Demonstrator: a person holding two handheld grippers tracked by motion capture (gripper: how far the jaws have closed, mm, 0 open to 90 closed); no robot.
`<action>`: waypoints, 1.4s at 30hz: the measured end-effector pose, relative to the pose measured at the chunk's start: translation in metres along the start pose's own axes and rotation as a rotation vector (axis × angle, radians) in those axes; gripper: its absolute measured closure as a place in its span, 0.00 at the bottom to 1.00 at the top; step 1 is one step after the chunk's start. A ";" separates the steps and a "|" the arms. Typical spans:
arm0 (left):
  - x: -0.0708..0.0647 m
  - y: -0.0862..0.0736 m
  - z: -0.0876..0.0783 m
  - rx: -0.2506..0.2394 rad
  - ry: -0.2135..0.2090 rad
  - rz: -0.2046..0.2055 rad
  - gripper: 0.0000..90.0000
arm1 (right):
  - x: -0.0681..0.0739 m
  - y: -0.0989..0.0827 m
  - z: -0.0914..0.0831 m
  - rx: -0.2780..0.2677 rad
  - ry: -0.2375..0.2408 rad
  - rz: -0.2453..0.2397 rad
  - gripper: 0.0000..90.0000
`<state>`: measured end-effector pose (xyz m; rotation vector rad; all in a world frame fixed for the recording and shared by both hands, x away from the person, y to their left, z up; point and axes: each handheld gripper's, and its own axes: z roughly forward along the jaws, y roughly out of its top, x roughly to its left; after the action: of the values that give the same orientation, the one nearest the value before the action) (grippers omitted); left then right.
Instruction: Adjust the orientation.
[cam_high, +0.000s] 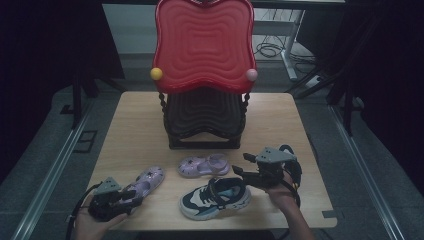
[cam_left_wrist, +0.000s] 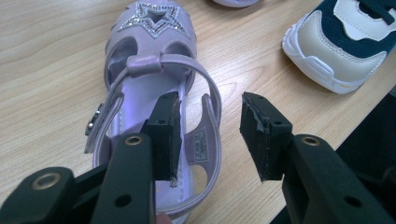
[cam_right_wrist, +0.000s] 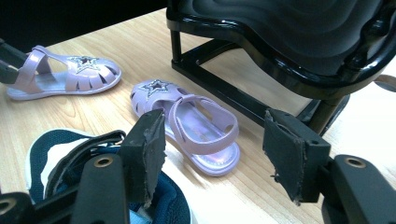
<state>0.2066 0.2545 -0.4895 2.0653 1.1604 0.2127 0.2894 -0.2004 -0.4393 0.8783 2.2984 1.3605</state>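
Near sandal: I see 1 purple sandal with a glitter star lying flat on the counter at the front left, toe pointing away from me.
Left hand-held gripper: my left hand-held gripper is at the sandal's heel end, spread; 1 pad hangs over the insole, the other outside the heel strap. The strap's side sits between them, but neither pad presses on it, so nothing is pinched.
Second sandal: its twin lies near the middle, just in front of the black chair base, apart from the first.
Sneaker: a navy and white sneaker rests at the front centre, between the 2 hand-held grippers.
Right hand-held gripper: my right hand-held gripper is spread and empty, low beside the sneaker and aimed toward the second sandal.
Chair: a red-backed chair stands at the far middle of the counter.
Progress: I judge all 3 shoes are still loose on the counter and unpaired; gripping, moving and lining them up all remain.
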 end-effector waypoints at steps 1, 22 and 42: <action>0.000 0.001 -0.001 -0.003 -0.002 -0.001 0.64 | 0.000 0.001 0.001 0.005 0.002 -0.002 0.45; 0.002 0.004 -0.002 -0.034 -0.005 -0.008 0.51 | 0.008 0.072 0.073 0.353 0.313 -0.171 0.95; 0.003 0.003 -0.002 -0.036 -0.011 -0.010 0.48 | 0.031 0.088 0.143 0.472 0.436 -0.274 0.99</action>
<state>0.2095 0.2565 -0.4864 2.0265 1.1517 0.2160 0.3758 -0.0540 -0.4319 0.3741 3.0158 0.9756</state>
